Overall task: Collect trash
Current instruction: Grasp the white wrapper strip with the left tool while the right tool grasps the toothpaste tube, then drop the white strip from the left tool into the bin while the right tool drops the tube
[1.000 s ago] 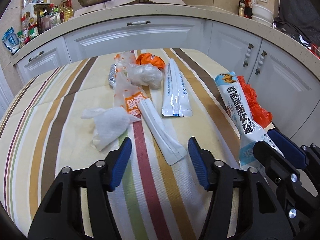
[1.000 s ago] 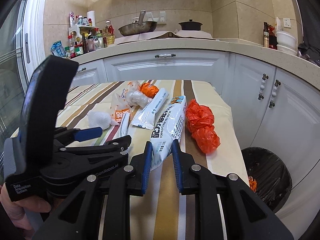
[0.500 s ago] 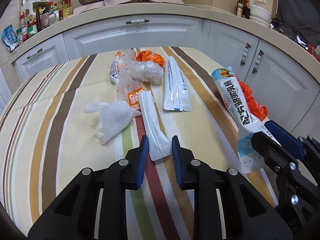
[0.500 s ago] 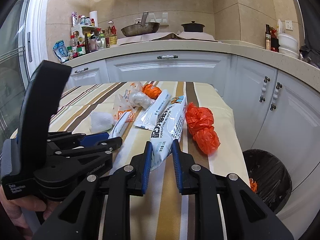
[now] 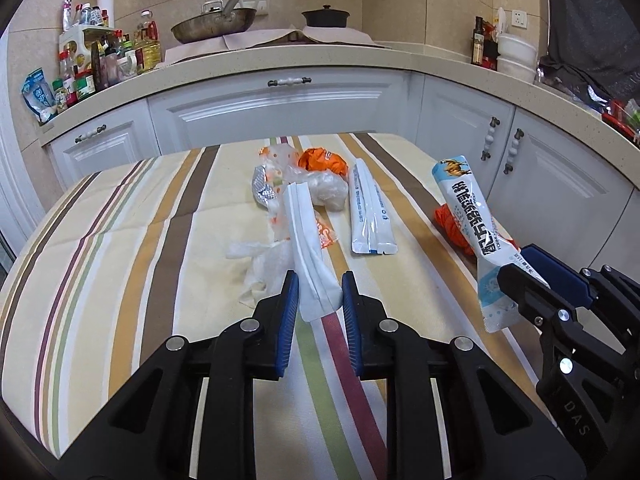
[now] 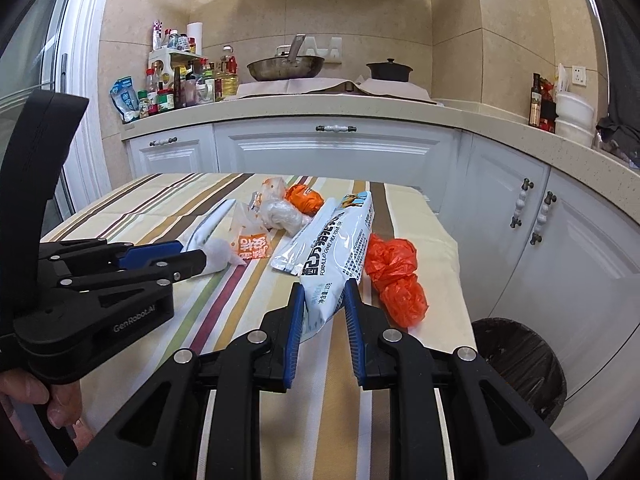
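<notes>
The left gripper (image 5: 316,294) had its fingers clamped on the near end of a long white sachet (image 5: 306,236), raised off the striped bench (image 5: 132,248). The right gripper (image 6: 322,308) pinched a pale blue milk-powder packet (image 6: 340,252), also lifted. Beyond lay a crumpled tissue (image 5: 260,264), a twin white sachet (image 5: 370,212) and an orange plastic bag (image 6: 394,272). A black bin (image 6: 520,364) stood beside the bench.

Striped tablecloth (image 5: 120,240) in foreground; white cabinets (image 5: 280,104) beneath a speckled counter (image 5: 360,66) bearing wok (image 5: 212,28), black pot (image 5: 326,18), condiment bottles (image 5: 104,64) and stacked bowls (image 6: 574,114).
</notes>
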`<move>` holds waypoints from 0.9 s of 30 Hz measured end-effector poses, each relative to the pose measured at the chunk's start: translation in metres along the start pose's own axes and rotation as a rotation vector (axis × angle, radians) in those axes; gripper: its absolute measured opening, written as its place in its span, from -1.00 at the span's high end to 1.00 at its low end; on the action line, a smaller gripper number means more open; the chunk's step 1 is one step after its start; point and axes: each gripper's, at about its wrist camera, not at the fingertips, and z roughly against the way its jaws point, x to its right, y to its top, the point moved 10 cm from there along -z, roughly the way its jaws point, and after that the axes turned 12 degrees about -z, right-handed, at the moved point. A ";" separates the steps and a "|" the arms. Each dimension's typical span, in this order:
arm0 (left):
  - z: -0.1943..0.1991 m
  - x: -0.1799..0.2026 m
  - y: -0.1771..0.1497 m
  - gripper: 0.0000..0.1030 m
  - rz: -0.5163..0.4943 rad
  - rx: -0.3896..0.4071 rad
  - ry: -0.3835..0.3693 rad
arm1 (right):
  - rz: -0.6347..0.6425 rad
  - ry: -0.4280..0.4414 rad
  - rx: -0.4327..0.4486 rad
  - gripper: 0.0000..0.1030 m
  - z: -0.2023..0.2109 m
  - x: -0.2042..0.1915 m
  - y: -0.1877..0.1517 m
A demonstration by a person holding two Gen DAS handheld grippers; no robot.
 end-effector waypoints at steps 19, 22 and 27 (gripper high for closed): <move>0.025 0.057 0.049 0.58 -0.097 0.122 -0.111 | -0.083 -0.262 0.068 0.58 0.029 0.107 0.025; 0.022 0.085 0.060 0.58 -0.136 0.137 -0.159 | -0.107 -0.321 0.075 0.58 0.038 0.135 0.023; 0.012 0.139 0.076 0.58 -0.214 0.150 -0.233 | -0.144 -0.388 0.077 0.58 0.047 0.178 0.021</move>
